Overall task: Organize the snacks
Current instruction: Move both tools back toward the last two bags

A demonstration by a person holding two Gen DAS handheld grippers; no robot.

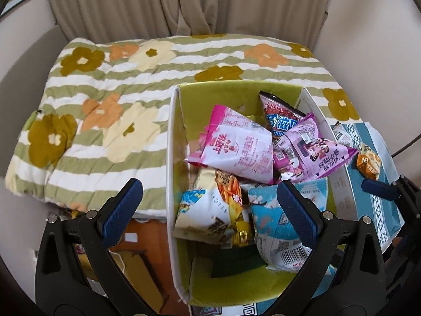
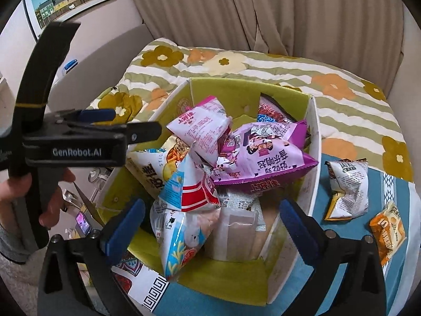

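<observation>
Green-lined box (image 2: 314, 142) holds heaped snack packets (image 2: 252, 155); two packets (image 2: 347, 187) lie outside

"GenRobot.AI" stands in pale letters on the black body of the left hand-held gripper (image 2: 131, 129), seen from the right wrist view. In the box, the cream snack packet (image 1: 208, 210) carries the word "STICKS" along its edge, upside down, of which the right wrist view shows only "STIC". The pink packet (image 1: 236, 147), the purple packet (image 2: 260, 155) and the orange packet (image 2: 388, 233) on the desk bear Chinese characters, and the light-blue packet (image 1: 279, 226) carries a barcode with digits too small to read.
</observation>
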